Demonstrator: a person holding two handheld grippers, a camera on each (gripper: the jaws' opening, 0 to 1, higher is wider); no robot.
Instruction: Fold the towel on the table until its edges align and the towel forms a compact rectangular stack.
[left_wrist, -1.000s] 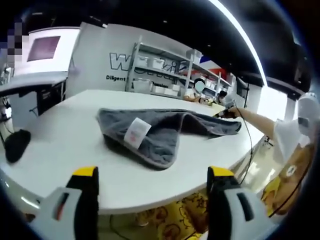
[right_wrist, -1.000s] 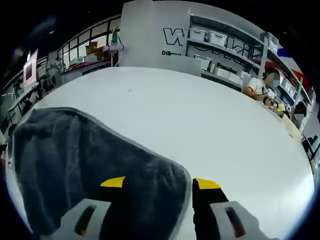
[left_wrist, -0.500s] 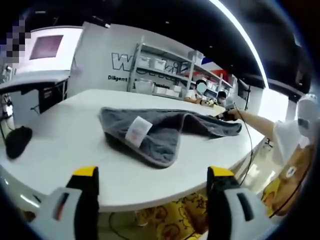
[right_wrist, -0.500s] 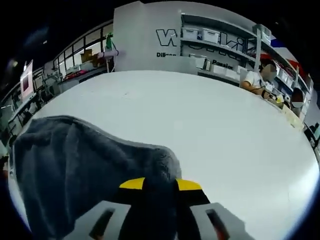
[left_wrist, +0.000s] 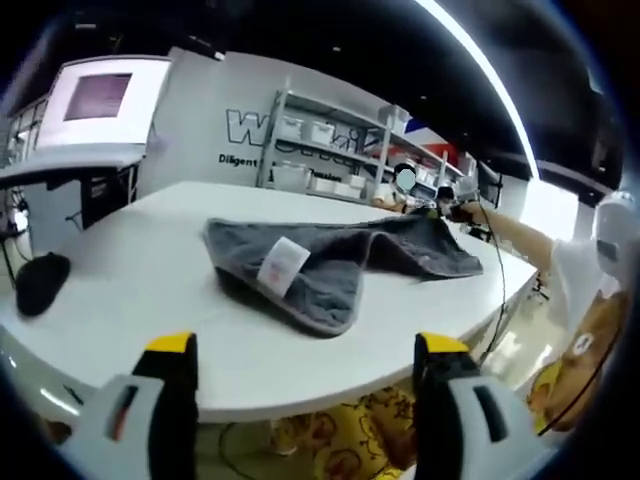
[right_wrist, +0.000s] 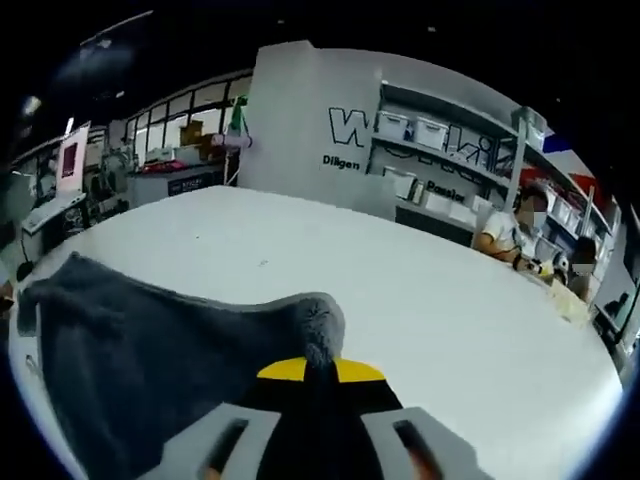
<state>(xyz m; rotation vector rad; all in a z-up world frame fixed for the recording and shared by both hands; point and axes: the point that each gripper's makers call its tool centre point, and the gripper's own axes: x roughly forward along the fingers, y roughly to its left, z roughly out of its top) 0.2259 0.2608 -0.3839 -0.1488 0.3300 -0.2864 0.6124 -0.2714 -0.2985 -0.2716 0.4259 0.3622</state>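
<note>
Right hand-held gripper (right_wrist: 320, 372): jaws pinched tight together on a corner of the grey terry-cloth towel (right_wrist: 150, 370), with a tuft of pile poking up just above the yellow tips
Left hand-held gripper (left_wrist: 305, 350): jaws spread wide with nothing between them, hanging off the near edge of the round white tabletop (left_wrist: 130, 290), well short of the cloth
Towel: rumpled and part-folded, ahead of the left hand-held gripper in the middle of the tabletop; its far end is lifted at the right hand-held gripper (left_wrist: 450, 210), and a white care label (left_wrist: 282, 265) faces up on the nearer flap
Stage: by my reading, mid-fold, one corner raised, edges nowhere near lined up yet
Risk, grip: the hold looks like a thin pinch right at the corner, so a quick pull could slip the fabric free and drop the fold short
Risk, drag: only one corner is held and the rest is unpinned, so carrying it over may slide the whole towel or skew the layer
Risk, bunching: the hump under the lifted part could get trapped, leaving a lumpy stack
Risk, edge: a small black object (left_wrist: 40, 283) sits off to the left, well apart, no threat for now
</note>
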